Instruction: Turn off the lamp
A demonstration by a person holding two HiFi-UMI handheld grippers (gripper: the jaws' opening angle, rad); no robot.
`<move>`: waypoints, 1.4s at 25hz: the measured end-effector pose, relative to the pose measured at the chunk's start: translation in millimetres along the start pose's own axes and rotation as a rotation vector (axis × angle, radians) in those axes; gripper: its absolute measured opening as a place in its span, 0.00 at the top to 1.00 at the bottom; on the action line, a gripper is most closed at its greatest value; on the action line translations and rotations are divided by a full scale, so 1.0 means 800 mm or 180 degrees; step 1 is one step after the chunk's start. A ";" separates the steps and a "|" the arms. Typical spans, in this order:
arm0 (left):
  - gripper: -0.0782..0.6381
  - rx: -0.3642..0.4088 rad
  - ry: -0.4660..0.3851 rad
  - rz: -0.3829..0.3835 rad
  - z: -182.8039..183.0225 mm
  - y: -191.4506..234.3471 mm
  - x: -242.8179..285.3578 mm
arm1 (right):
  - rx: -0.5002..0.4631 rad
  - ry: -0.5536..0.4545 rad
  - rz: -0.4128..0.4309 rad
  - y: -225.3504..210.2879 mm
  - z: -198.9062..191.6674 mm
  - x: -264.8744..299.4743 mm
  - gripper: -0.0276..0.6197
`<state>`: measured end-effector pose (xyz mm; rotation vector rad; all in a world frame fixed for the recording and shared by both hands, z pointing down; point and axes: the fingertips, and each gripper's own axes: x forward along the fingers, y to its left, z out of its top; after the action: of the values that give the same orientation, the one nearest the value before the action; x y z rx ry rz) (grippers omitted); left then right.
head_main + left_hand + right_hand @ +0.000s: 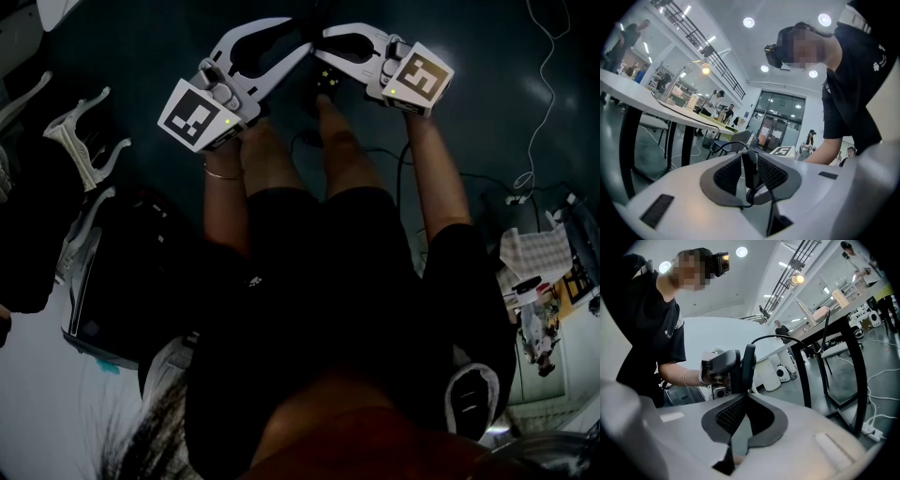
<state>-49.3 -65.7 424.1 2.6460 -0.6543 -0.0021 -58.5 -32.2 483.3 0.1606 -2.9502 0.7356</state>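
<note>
Standing far off on black legs, a long white table (628,89) carries the lamp (706,70), whose bulb glows at the end of a thin curved arm (so it is on); the right gripper view shows the same lit lamp far to the right. Nearer, the person bends forward with both grippers held out, their tips meeting. The left gripper (750,161) is clenched on a black switch (749,172), which stands upright between its ribbed pads. The right gripper (742,401) has its jaws pressed together, with the tips right at that switch; whether they pinch it I cannot tell. From the switch a thin black cord (774,337) arcs up and to the right toward the table.
</note>
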 end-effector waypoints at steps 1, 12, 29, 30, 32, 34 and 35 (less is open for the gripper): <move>0.76 -0.0092 -0.0049 -0.0022 0.002 -0.001 0.003 | 0.0005 -0.0005 0.0015 0.003 -0.001 0.001 0.95; 0.76 -0.0118 0.0024 -0.0110 -0.008 -0.007 0.006 | 0.0035 -0.0048 -0.0030 0.005 -0.007 0.002 0.95; 0.76 0.0001 0.0179 -0.0042 -0.029 0.002 0.003 | -0.0017 -0.0033 -0.0077 -0.004 -0.006 0.007 0.95; 0.76 -0.0015 0.0183 -0.0061 -0.030 0.002 0.003 | -0.0008 -0.0045 -0.0077 -0.004 -0.006 0.007 0.95; 0.76 -0.0051 0.0193 -0.0080 -0.031 0.002 0.004 | 0.0011 -0.0088 -0.0070 -0.005 -0.004 0.005 0.95; 0.76 -0.0080 0.0207 -0.0065 -0.031 0.003 0.004 | 0.0038 -0.0127 -0.0060 -0.005 -0.001 0.004 0.95; 0.76 -0.0079 0.0190 -0.0078 -0.031 0.002 0.004 | 0.0036 -0.0131 -0.0057 -0.006 0.000 0.004 0.95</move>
<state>-44.7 -58.9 448.0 2.6194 -0.5985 0.0613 -61.2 -36.4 486.1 0.2050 -2.9797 0.7557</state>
